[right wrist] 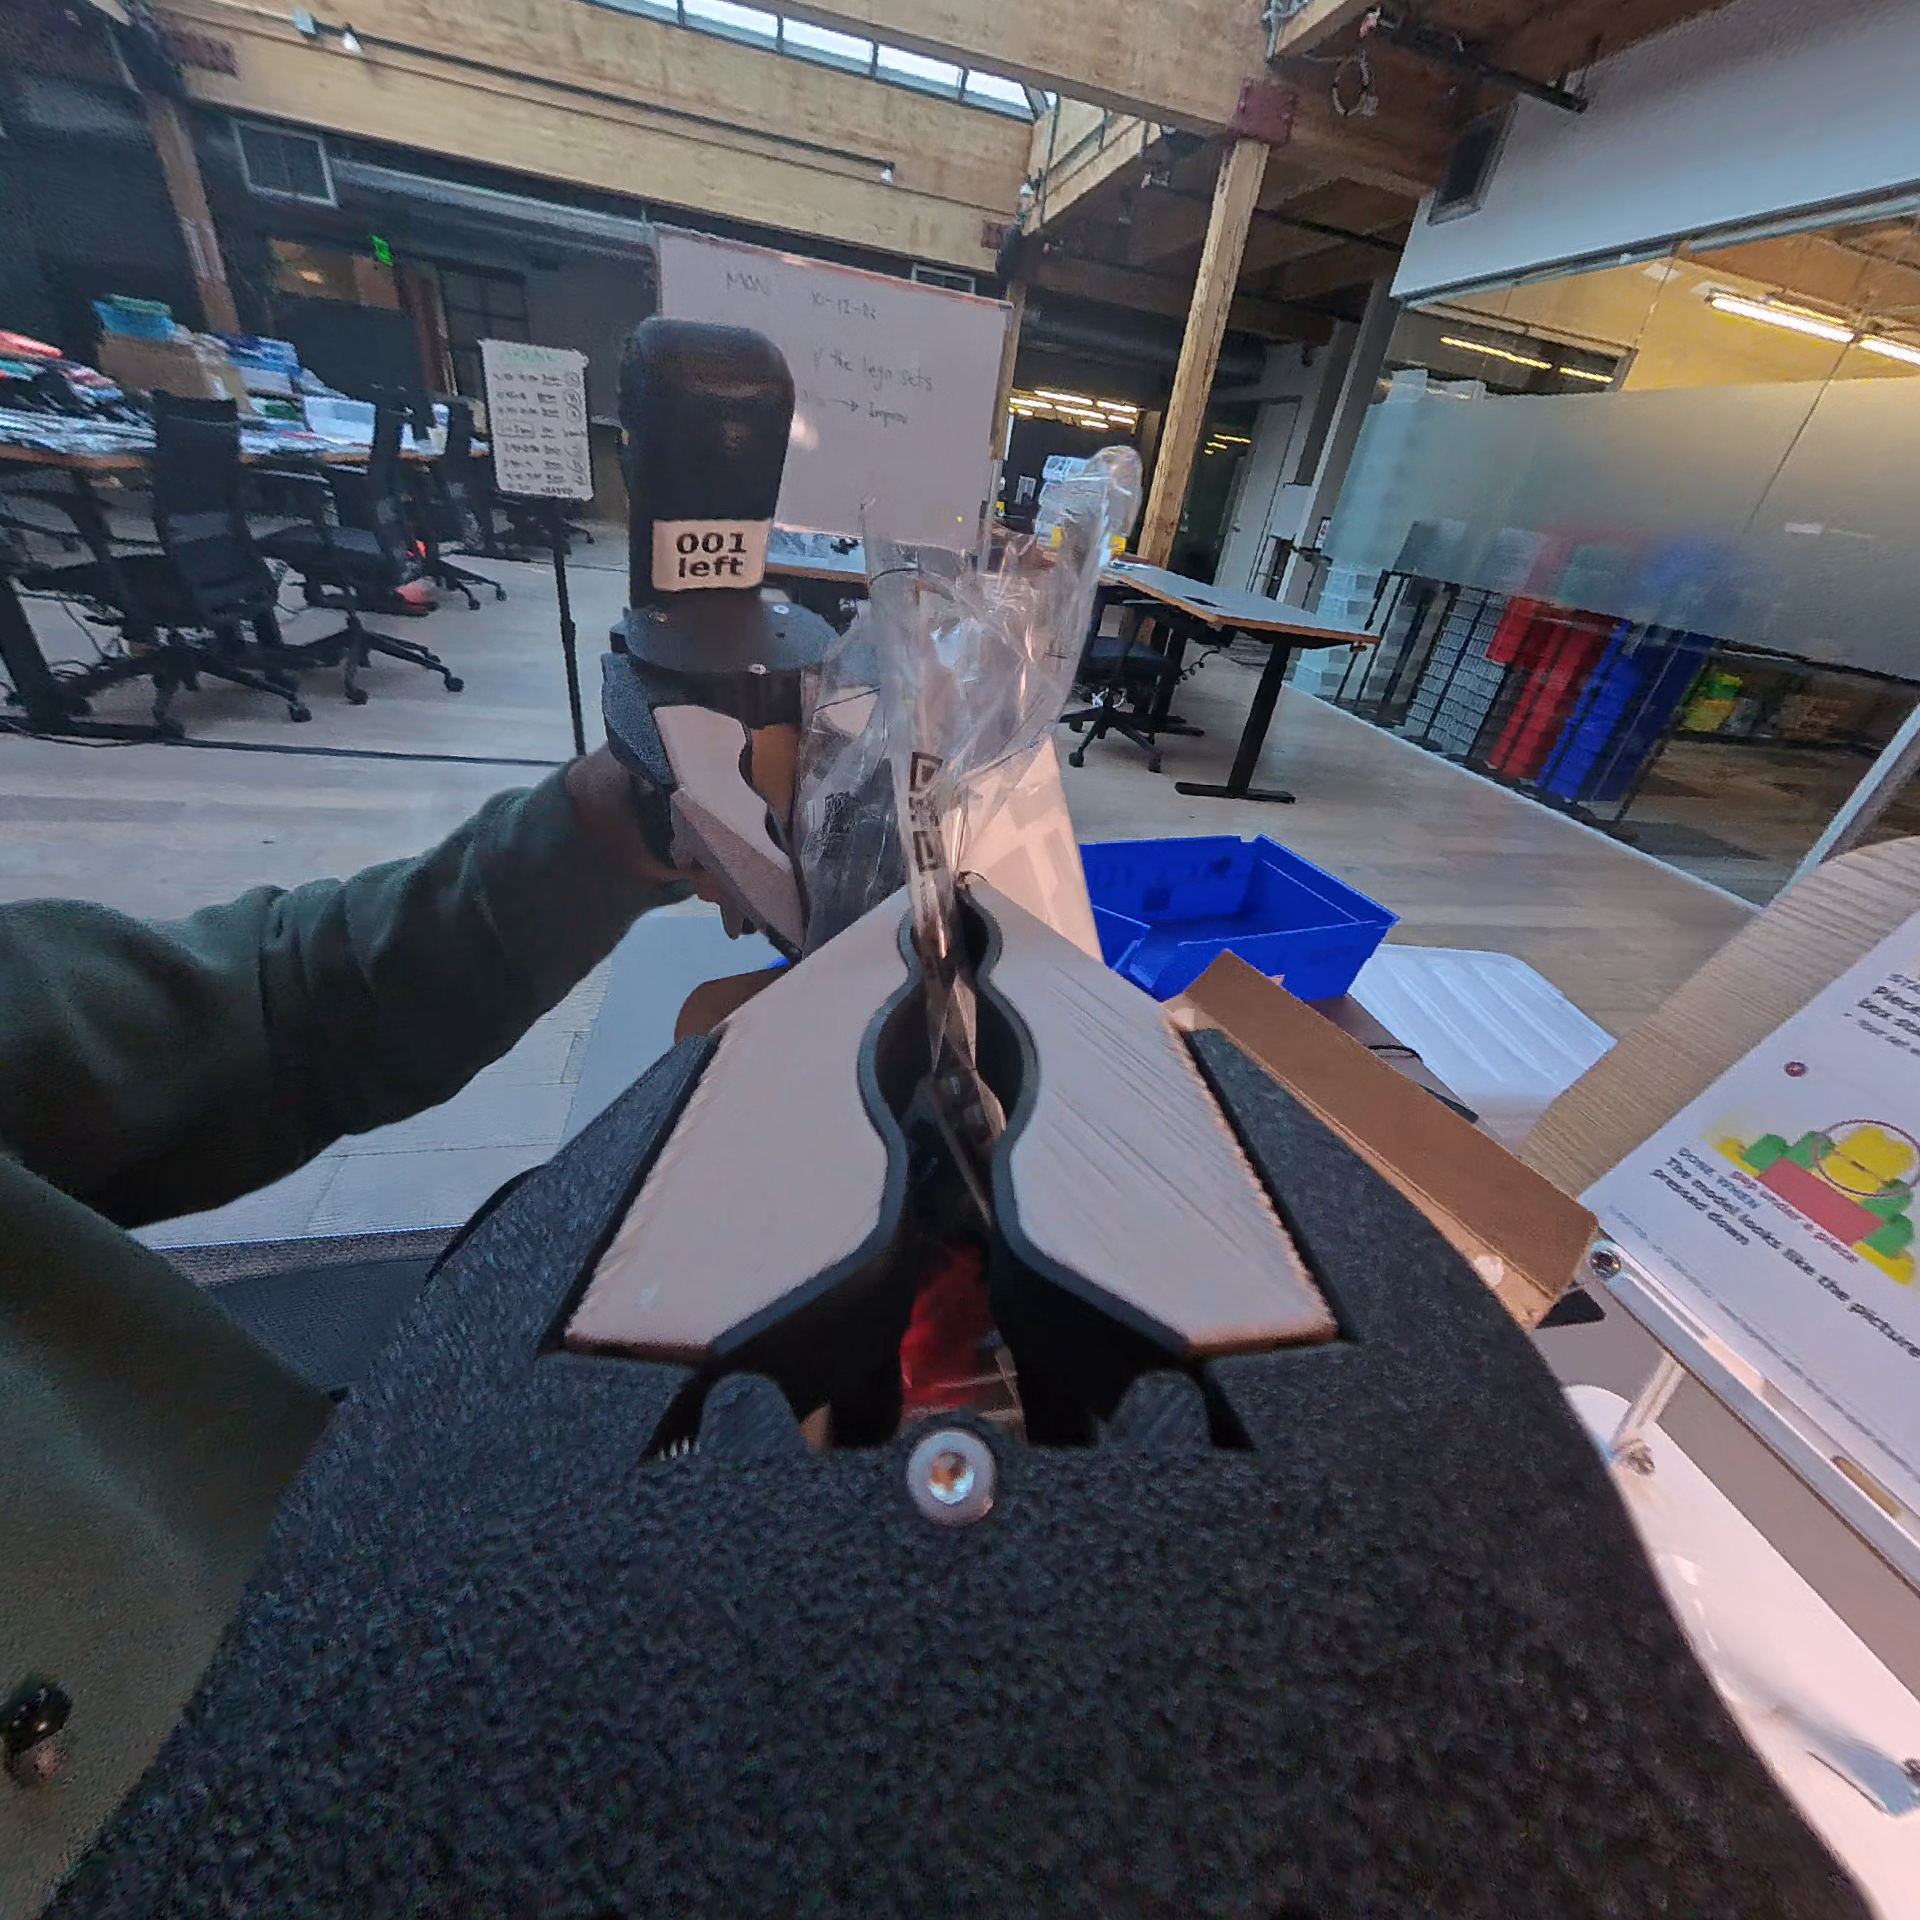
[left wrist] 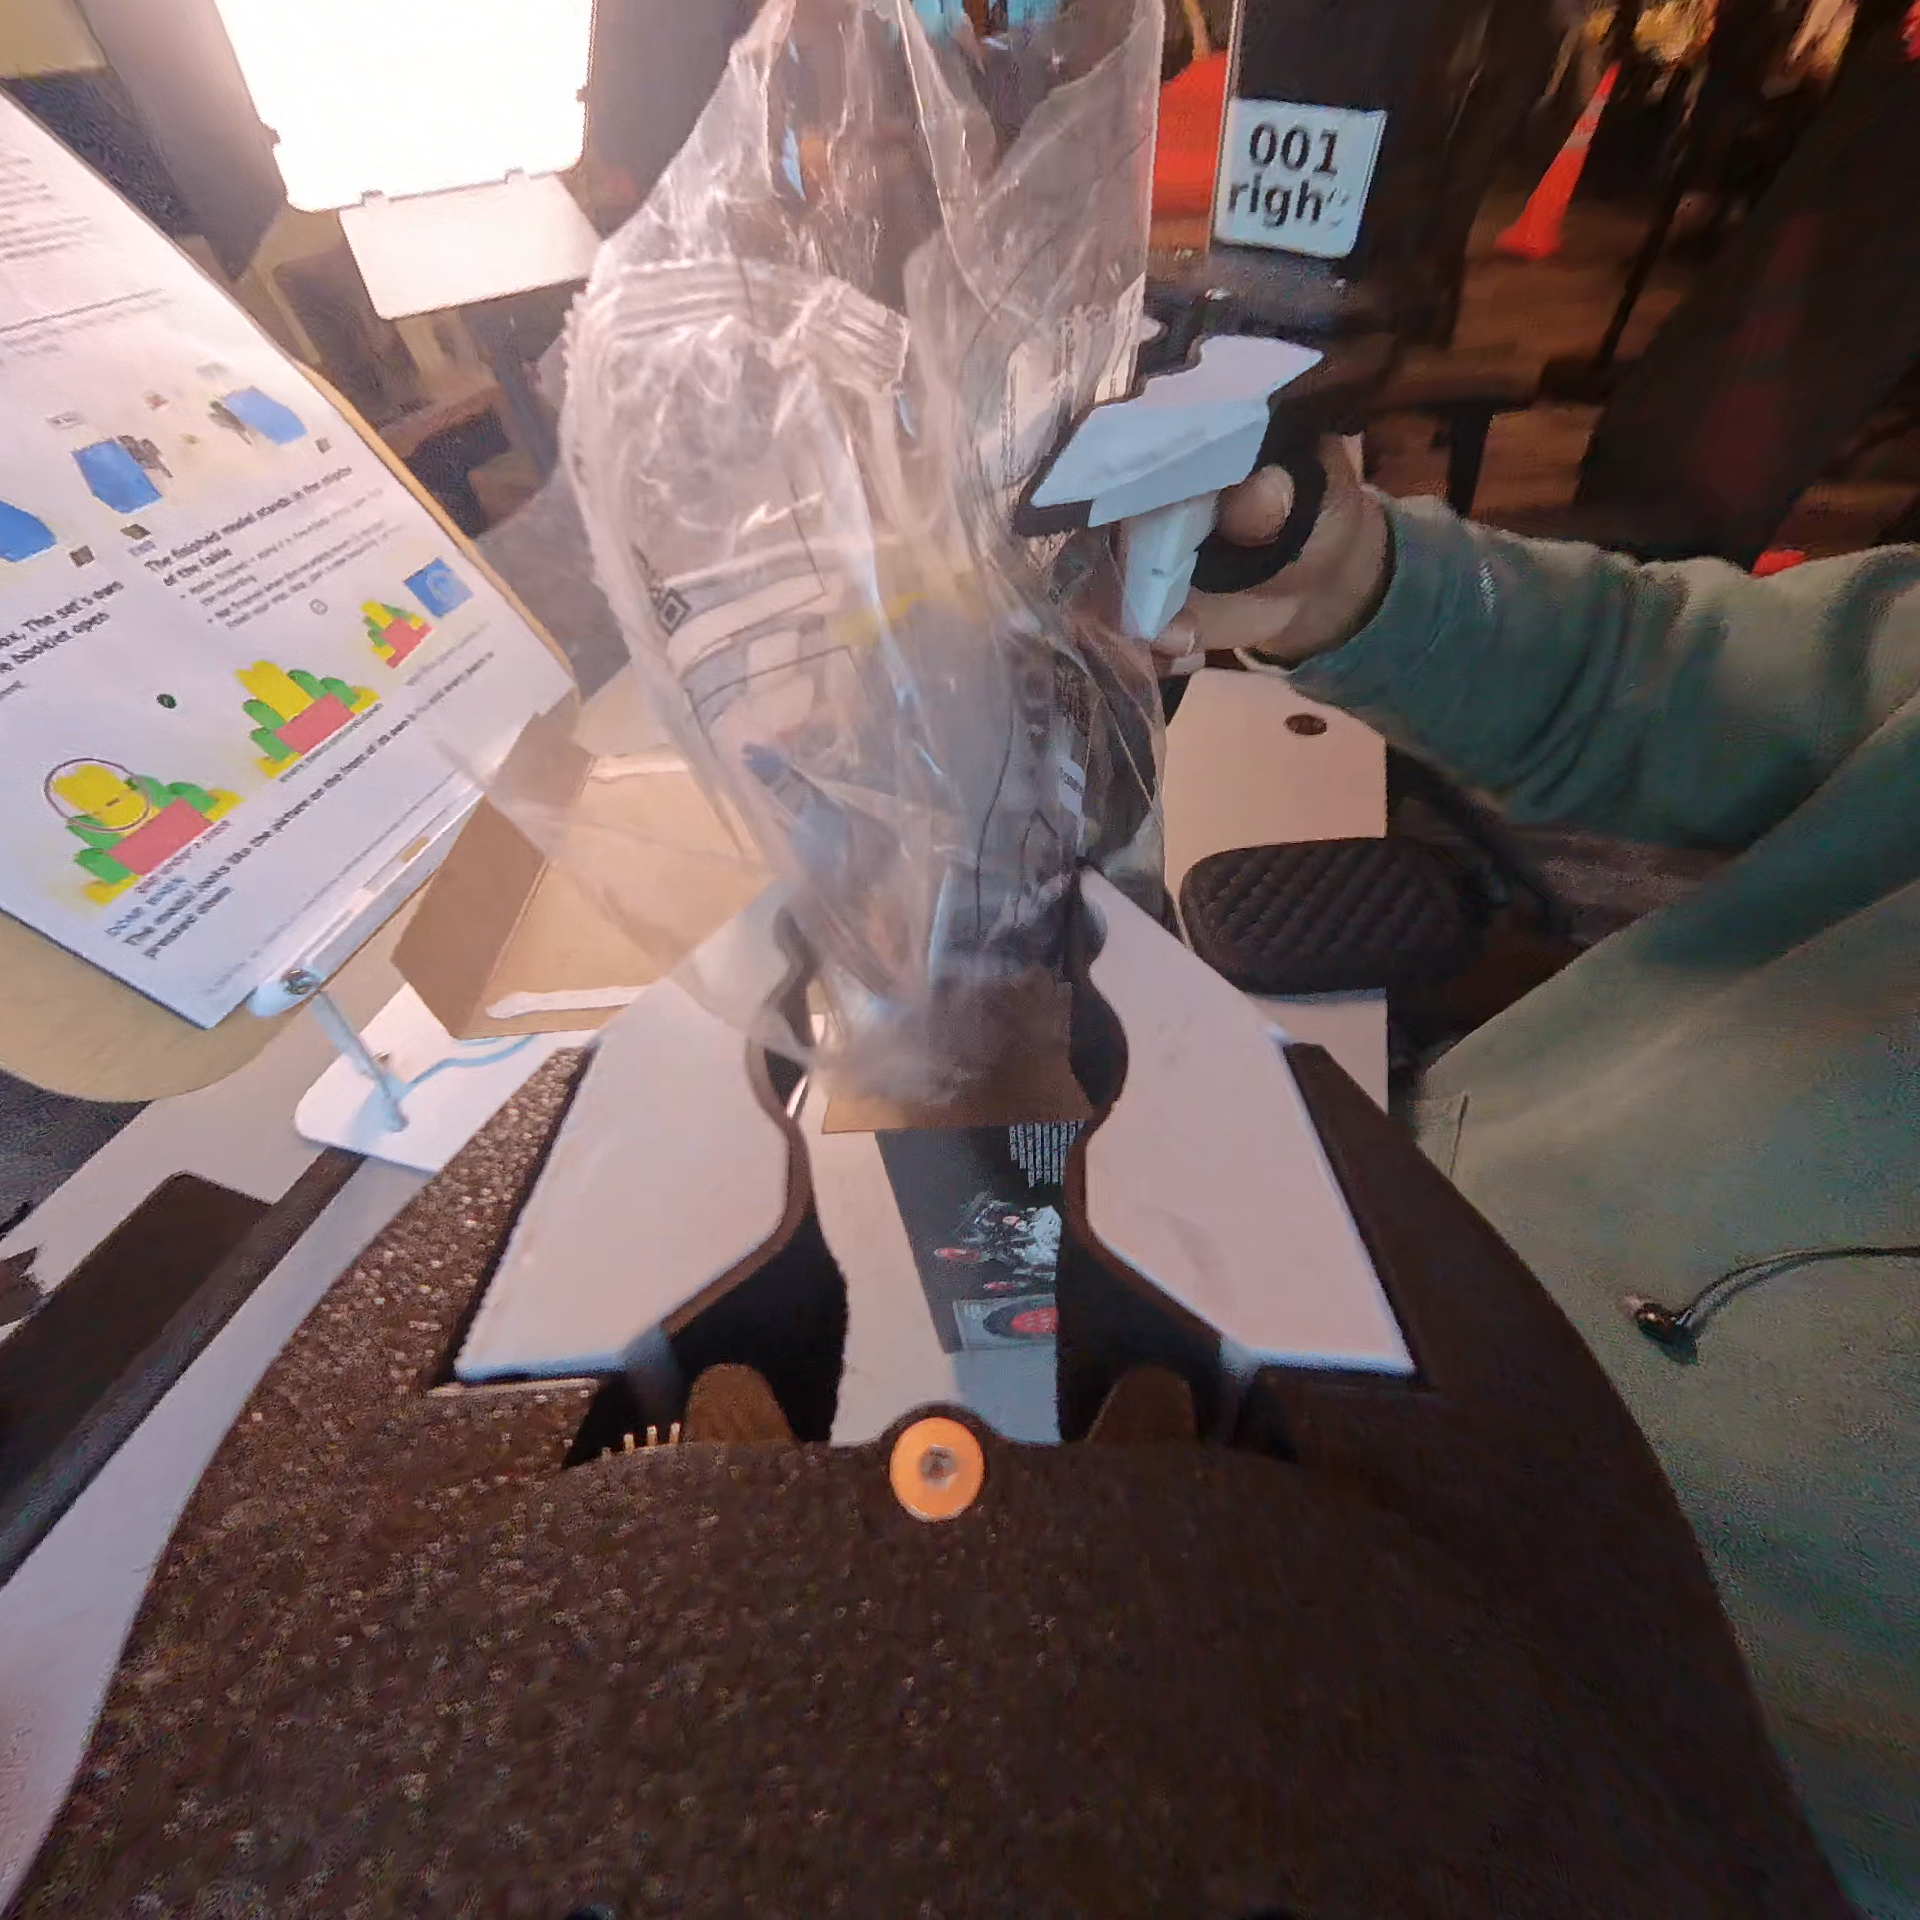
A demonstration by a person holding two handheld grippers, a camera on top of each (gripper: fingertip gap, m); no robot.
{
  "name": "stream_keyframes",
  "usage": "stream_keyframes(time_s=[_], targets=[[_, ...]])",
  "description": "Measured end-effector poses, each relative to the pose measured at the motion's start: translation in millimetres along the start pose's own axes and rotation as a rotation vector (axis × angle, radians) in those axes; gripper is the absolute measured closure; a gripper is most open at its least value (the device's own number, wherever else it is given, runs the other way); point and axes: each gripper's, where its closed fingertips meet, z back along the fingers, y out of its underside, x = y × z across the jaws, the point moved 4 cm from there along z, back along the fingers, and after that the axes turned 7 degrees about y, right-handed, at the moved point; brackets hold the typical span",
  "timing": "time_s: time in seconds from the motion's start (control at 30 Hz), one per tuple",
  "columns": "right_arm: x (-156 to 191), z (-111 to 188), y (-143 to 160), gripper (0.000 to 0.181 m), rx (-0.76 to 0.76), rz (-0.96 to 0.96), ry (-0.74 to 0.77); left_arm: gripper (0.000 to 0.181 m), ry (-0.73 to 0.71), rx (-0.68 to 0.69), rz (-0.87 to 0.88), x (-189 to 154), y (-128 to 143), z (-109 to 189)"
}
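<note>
plastic bag, clear and crumpled, is held up above the table between both grippers. left gripper has its jaws clenched on the bag's lower end; right gripper has its jaws clenched on a printed edge of it. instruction sheet stands on a stand beside a cardboard box; blue bin sits beyond.

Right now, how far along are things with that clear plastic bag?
The plastic bag is off the table, pinched from two sides by the left gripper and the right gripper. It looks unopened, with dark contents bunched low inside. The blue bin shows nothing tipped in.
</note>
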Motion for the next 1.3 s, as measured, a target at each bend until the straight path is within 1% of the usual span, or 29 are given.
stream_keyframes(time_s=[0.03, 0.07, 0.1, 0.13, 0.17, 0.23, 0.3, 0.37, 0.4, 0.43, 0.47, 0.5, 0.53, 0.57, 0.63, 0.73, 0.77, 0.83, 0.9, 0.93, 1.0, 1.07, 1.1, 1.2, 1.3], targets=[[-2.5, 2.1, -0.8, 0.181, 0.003, -0.006, 0.000, 0.140, -0.004, 0.030, -0.004, 1.4, -3.7, -1.8], [-4.2, 5.0, -2.9, 0.177, 0.020, -0.006, -0.004, 0.142, 0.001, 0.053, 0.003, 2.3, -6.6, -2.6], [-6.3, 9.3, -6.3, 0.166, 0.050, 0.015, -0.003, 0.143, 0.010, 0.073, 0.010, 2.7, -9.5, -2.7], [-10.5, 15.3, -10.3, 0.151, 0.083, 0.062, 0.017, 0.145, 0.012, 0.090, 0.012, 3.2, -11.7, -2.3], [-14.9, 23.3, -13.4, 0.140, 0.122, 0.127, 0.026, 0.153, 0.002, 0.110, 0.000, 4.4, -12.8, -1.0], [-20.2, 43.1, -4.8, 0.146, 0.302, 0.245, -0.027, 0.156, -0.002, 0.136, -0.006, 5.1, -14.5, 1.2], [-31.4, 59.3, 10.5, 0.145, 0.476, 0.351, -0.030, 0.156, -0.004, 0.153, -0.007, 4.8, -16.5, 2.3], [-40.3, 67.2, 28.3, 0.152, 0.622, 0.423, -0.032, 0.157, -0.008, 0.164, -0.008, 5.1, -19.3, 2.0], [-43.5, 65.6, 39.0, 0.165, 0.687, 0.450, -0.020, 0.157, -0.007, 0.168, -0.008, 5.2, -20.4, 0.7], [-40.0, 62.0, 56.1, 0.175, 0.778, 0.479, -0.049, 0.157, -0.001, 0.171, -0.008, 5.1, -21.1, -2.1], [-33.7, 54.8, 75.1, 0.181, 0.850, 0.527, -0.080, 0.156, 0.009, 0.175, -0.006, 4.3, -21.2, -6.6], [-27.4, 46.5, 91.7, 0.181, 0.901, 0.594, -0.103, 0.157, 0.012, 0.196, -0.013, 3.7, -20.1, -12.0], [-21.3, 39.3, 98.6, 0.181, 0.936, 0.624, -0.122, 0.156, 0.001, 0.225, -0.026, 3.8, -16.5, -16.6], [-18.2, 37.4, 97.7, 0.181, 0.969, 0.635, -0.145, 0.157, -0.010, 0.232, -0.030, 4.7, -15.7, -18.3], [-19.1, 35.9, 97.4, 0.181, 0.966, 0.646, -0.161, 0.158, -0.012, 0.220, -0.009, 5.7, -14.5, -16.1], [-24.3, 37.1, 95.7, 0.181, 0.941, 0.583, -0.170, 0.157, -0.030, 0.236, 0.014, 8.1, -7.9, -14.1], [-26.2, 38.2, 91.2, 0.169, 0.912, 0.576, -0.159, 0.157, -0.027, 0.239, 0.026, 8.5, -6.3, -14.4], [-26.6, 46.0, 73.6, 0.159, 0.839, 0.536, -0.169, 0.157, -0.016, 0.276, 0.035, 8.9, 0.5, -15.6], [-30.4, 50.0, 48.4, 0.147, 0.727, 0.499, -0.139, 0.155, -0.009, 0.322, 0.032, 11.4, 6.7, -20.9], [-30.7, 50.0, 37.0, 0.137, 0.672, 0.471, -0.130, 0.153, 0.000, 0.345, 0.033, 10.7, 10.0, -23.8], [-31.5, 48.0, 24.6, 0.128, 0.619, 0.438, -0.111, 0.144, 0.024, 0.398, 0.029, 7.7, 16.6, -30.6], [-29.8, 45.9, 26.8, 0.117, 0.627, 0.441, -0.112, 0.136, 0.027, 0.410, 0.008, 5.4, 18.4, -36.4], [-29.3, 45.3, 30.8, 0.116, 0.639, 0.455, -0.114, 0.135, 0.032, 0.397, 0.001, 3.8, 16.6, -37.8], [-24.9, 43.6, 40.9, 0.119, 0.655, 0.454, -0.142, 0.134, 0.065, 0.354, -0.010, -4.2, 8.0, -36.2], [-24.6, 40.8, 45.6, 0.122, 0.669, 0.465, -0.146, 0.133, 0.049, 0.399, -0.038, -4.3, 9.7, -36.5]])
